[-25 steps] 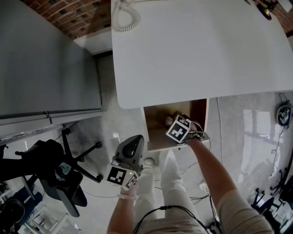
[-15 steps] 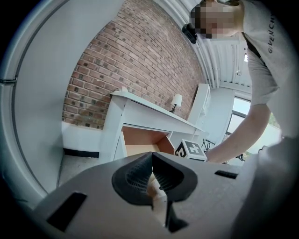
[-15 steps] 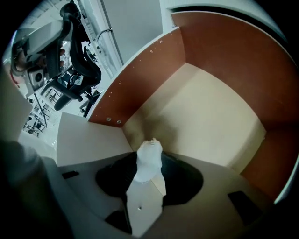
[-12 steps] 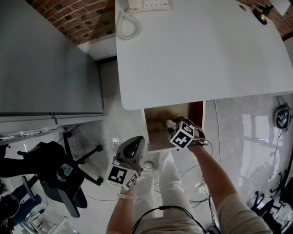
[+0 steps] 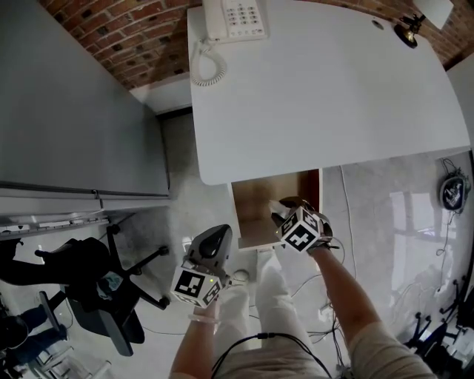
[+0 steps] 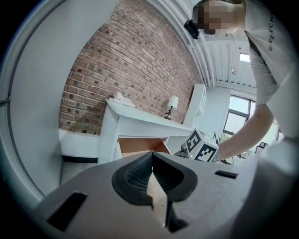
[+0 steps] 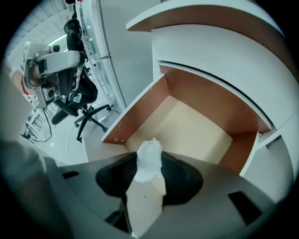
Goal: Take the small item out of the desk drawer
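One small white item (image 7: 148, 161) hangs over the open drawer (image 7: 196, 128), clamped by right gripper (image 7: 149, 173).

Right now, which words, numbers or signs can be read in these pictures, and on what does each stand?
"GIVENCH", cut off at the picture's edge: on the person's shirt, in the left gripper view.
Telephone keypad: too small to read.
Left gripper's cube and right gripper's cube: square marker patterns only, no letters.
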